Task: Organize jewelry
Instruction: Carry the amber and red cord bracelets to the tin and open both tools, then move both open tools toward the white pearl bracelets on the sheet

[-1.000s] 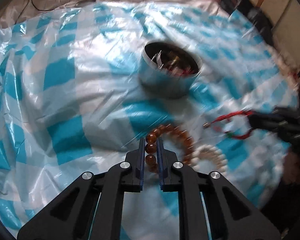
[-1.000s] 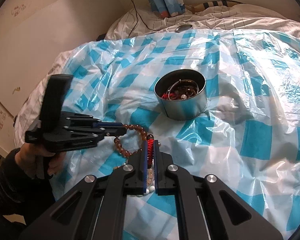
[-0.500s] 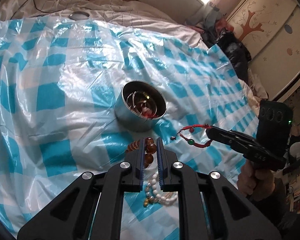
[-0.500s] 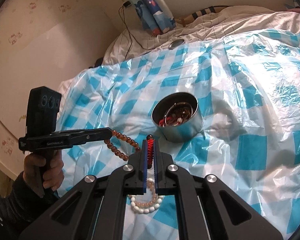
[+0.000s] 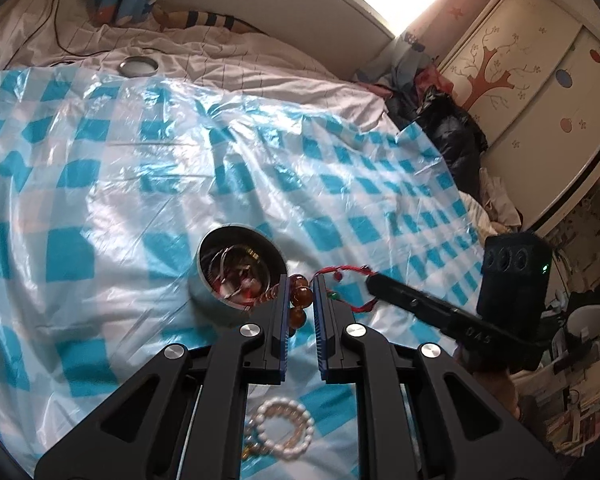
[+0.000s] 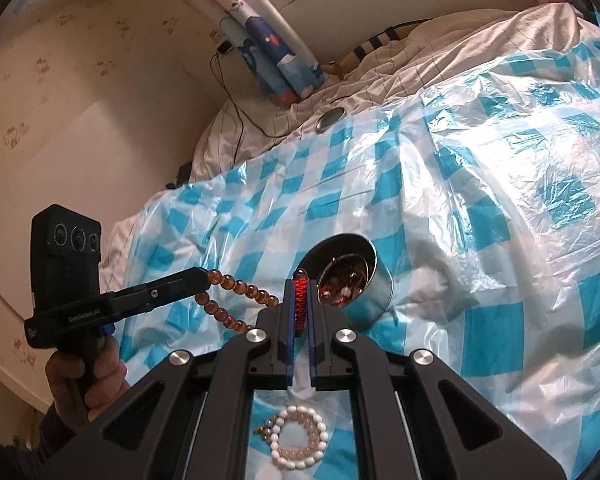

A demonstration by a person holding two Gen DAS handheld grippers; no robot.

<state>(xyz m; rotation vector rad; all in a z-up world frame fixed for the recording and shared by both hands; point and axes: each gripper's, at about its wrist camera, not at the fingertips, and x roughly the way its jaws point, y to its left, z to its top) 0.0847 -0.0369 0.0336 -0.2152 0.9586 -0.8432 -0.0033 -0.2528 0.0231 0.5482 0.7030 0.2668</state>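
A round metal tin (image 5: 235, 276) with jewelry inside stands on the blue checked plastic sheet; it also shows in the right wrist view (image 6: 356, 280). My left gripper (image 5: 301, 292) is shut on an amber bead bracelet (image 5: 302, 298), lifted just right of the tin; the bracelet hangs from it in the right wrist view (image 6: 235, 304). My right gripper (image 6: 300, 292) is shut on a red cord bracelet (image 6: 300, 300), held left of the tin; the cord also shows in the left wrist view (image 5: 348, 284). A white pearl bracelet (image 5: 285, 434) lies on the sheet below both grippers, also in the right wrist view (image 6: 297, 438).
The sheet (image 5: 119, 168) covers a bed with white bedding (image 5: 219, 56). A round metal lid (image 5: 138, 66) lies at the far edge of the sheet. A cable (image 6: 235, 120) runs down the wall. A wardrobe (image 5: 540, 80) stands at the right.
Both grippers have risen off the sheet with their bracelets and moved toward the tin. The pearl bracelet stayed on the sheet.
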